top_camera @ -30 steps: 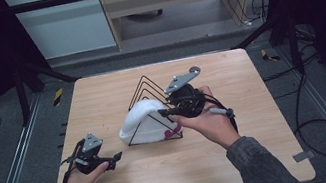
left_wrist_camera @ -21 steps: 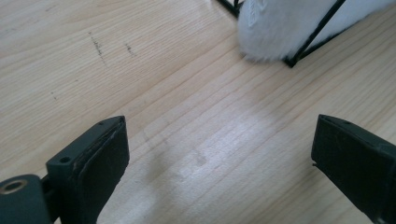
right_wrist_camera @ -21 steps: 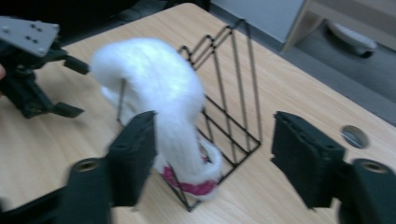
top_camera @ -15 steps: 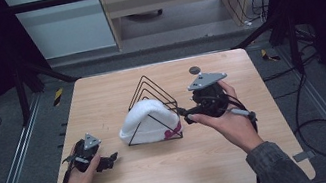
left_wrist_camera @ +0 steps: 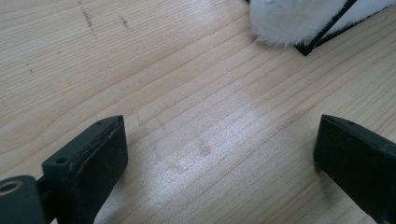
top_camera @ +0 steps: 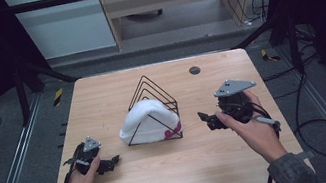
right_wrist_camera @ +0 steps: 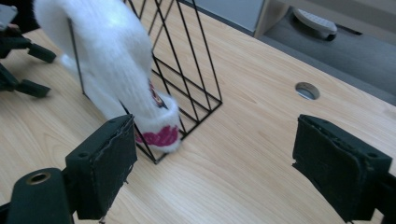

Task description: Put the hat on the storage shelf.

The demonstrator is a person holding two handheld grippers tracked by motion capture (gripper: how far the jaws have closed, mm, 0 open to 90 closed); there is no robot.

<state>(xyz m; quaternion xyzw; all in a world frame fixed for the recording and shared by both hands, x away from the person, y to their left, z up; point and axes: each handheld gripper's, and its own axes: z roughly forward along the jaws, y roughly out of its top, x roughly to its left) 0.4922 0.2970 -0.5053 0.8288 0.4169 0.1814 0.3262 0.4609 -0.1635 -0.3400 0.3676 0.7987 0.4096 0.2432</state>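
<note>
A white knit hat [top_camera: 148, 119] with a pink pattern at its hem hangs over a black wire triangular rack [top_camera: 152, 85] at the table's middle. My right gripper [top_camera: 205, 120] is to the right of the rack, apart from it. Its jaws have just been opening and stand open with nothing between them. In the right gripper view [right_wrist_camera: 215, 158] the hat [right_wrist_camera: 116, 60] and rack [right_wrist_camera: 187, 60] lie ahead to the left. My left gripper [top_camera: 112, 162] is low over the table at the front left. Its jaws [left_wrist_camera: 219, 144] have just been opening and frame bare wood, with the hat's edge [left_wrist_camera: 289, 18] beyond.
The wooden table [top_camera: 101, 97] has a round cable hole [top_camera: 194, 70] behind the right gripper, also visible in the right gripper view [right_wrist_camera: 307, 90]. Dark frame posts and cables surround the table. Bare wood lies along the front edge between the two hands.
My right gripper has pulled away from the hat to the right and its jaws have opened. The hat stays draped on the rack. The left gripper has dipped slightly toward the table.
</note>
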